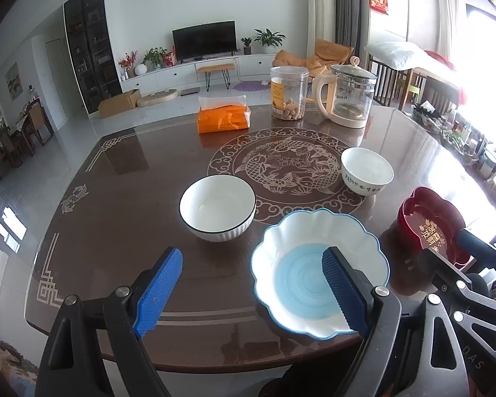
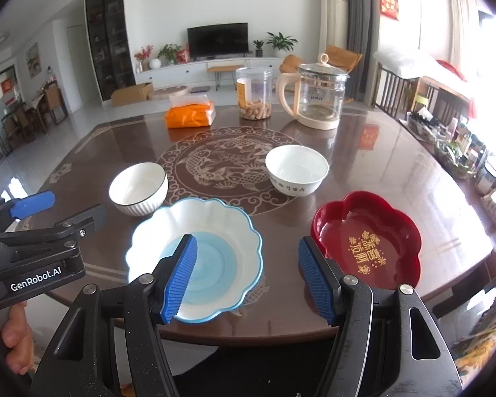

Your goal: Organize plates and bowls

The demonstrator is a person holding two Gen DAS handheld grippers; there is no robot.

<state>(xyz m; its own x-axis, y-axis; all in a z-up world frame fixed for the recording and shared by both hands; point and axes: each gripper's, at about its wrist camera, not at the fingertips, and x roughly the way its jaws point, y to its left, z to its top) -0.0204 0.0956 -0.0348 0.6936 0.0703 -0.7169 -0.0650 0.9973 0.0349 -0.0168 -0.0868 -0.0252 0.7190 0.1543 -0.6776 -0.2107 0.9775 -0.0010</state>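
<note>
**Table inventory: four dishes loose, both grippers empty**

Landmark: scalloped blue-and-white plate (image 2: 195, 258), at the near edge of the table (image 2: 396, 172).

- Ribbed white bowl (image 2: 138, 188), dark rim: just beyond the plate, to its left, apart from it. Upright, empty.
- Small white bowl (image 2: 296, 169), lettering on its side: beyond the plate, to its right, well apart. Upright, empty.
- Red lobed dish (image 2: 365, 248), gold characters: right of the plate, near the table edge, with a gap between the two.
- Orange tissue pack (image 1: 223, 117), clear jar (image 1: 288, 92), glass kettle (image 1: 345, 94): far side of the table, well beyond the plate.

Tools:
- Left gripper (image 1: 251, 284): jaws spread wide, nothing between them. Its right finger overlaps the plate in view; contact cannot be told.
- Right gripper (image 2: 248, 278): jaws spread wide, holding nothing, aimed at the gap between plate and red dish.

Deciding relation, as a judgement: the ribbed bowl lies ahead and slightly left of the left gripper, the nearer tool; the red dish and small bowl lie on the right gripper's side. Nothing is stacked yet, so the task looks barely begun.
</note>
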